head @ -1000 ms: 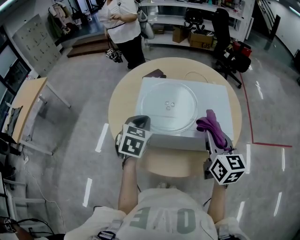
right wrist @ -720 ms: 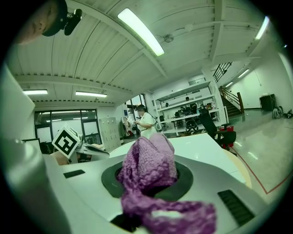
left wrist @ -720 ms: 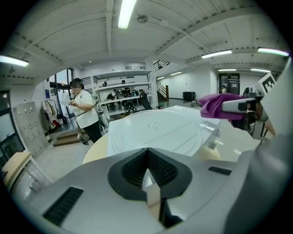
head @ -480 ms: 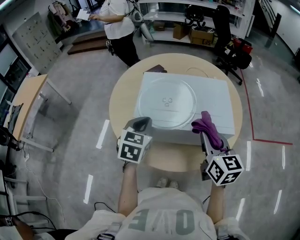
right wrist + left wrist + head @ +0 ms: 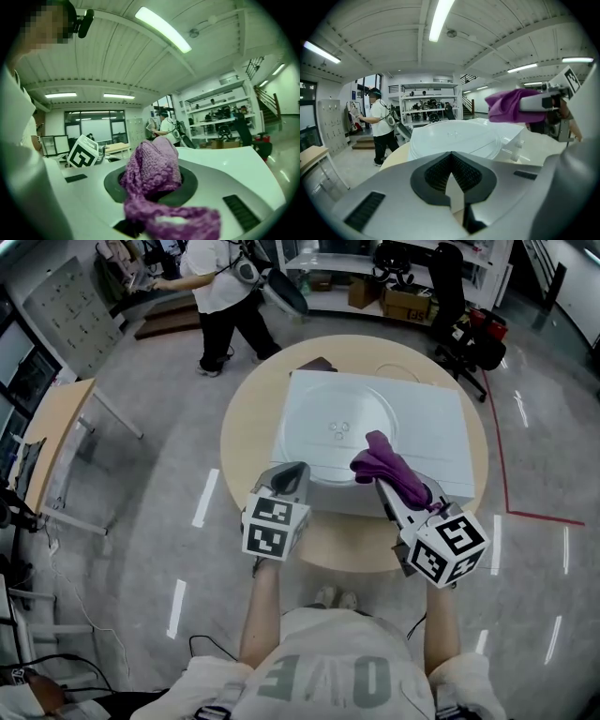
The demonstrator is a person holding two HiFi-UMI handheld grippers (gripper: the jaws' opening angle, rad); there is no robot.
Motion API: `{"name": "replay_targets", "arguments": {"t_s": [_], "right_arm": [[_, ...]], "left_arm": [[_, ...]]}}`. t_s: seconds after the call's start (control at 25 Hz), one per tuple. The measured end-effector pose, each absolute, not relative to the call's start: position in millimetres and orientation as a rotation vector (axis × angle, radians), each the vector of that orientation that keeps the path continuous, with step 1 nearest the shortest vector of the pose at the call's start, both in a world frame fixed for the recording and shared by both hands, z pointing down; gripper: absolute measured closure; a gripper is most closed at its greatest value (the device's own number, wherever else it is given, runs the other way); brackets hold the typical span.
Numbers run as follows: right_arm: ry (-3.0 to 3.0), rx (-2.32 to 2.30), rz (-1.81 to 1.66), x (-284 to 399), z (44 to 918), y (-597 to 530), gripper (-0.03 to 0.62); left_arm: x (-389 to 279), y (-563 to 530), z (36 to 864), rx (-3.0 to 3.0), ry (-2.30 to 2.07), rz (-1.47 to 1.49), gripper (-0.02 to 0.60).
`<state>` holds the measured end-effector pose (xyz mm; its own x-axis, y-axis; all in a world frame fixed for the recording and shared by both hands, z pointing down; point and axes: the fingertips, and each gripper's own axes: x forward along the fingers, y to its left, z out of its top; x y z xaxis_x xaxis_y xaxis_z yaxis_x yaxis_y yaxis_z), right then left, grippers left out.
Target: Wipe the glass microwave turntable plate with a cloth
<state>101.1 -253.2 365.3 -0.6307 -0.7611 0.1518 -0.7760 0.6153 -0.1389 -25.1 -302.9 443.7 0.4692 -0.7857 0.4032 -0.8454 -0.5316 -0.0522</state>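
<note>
The round glass turntable plate (image 5: 333, 433) (image 5: 454, 139) lies flat on top of the white microwave (image 5: 433, 427), which stands on a round wooden table (image 5: 246, 418). My right gripper (image 5: 379, 472) is shut on a purple cloth (image 5: 386, 464) (image 5: 152, 171) (image 5: 511, 105) and holds it over the plate's near right rim. My left gripper (image 5: 292, 478) (image 5: 452, 180) hangs at the microwave's near left corner with its jaws together and nothing between them.
A person (image 5: 218, 287) (image 5: 379, 124) stands beyond the table at the far left. A dark flat object (image 5: 314, 365) lies at the table's far edge. Another desk (image 5: 52, 442) stands to the left, with shelves and boxes (image 5: 403, 301) at the back.
My right gripper has swung left and forward, carrying the purple cloth from the microwave's right front edge to over the plate's rim. The person at the back has walked left.
</note>
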Motion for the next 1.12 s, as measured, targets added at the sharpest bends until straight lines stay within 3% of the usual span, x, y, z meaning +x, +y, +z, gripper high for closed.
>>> {"name": "replay_targets", "arguments": {"t_s": [0.24, 0.64, 1.12], "right_arm": [[-2.732, 0.971, 0.111, 24.9, 354.7, -308.2, 0.546], [-2.438, 0.557, 0.051, -50.4, 418.9, -348.6, 0.546], [-2.324, 0.723, 0.085, -39.8, 424.2, -420.6, 0.546]], "left_arm": [[-24.7, -301.2, 444.3, 2.561, -1.411, 0.543, 0.578], [-25.1, -302.5, 446.1, 2.571, -1.387, 0.477, 0.578], [-24.2, -304.6, 443.3, 2.582, -1.377, 0.484, 0.578]]}}
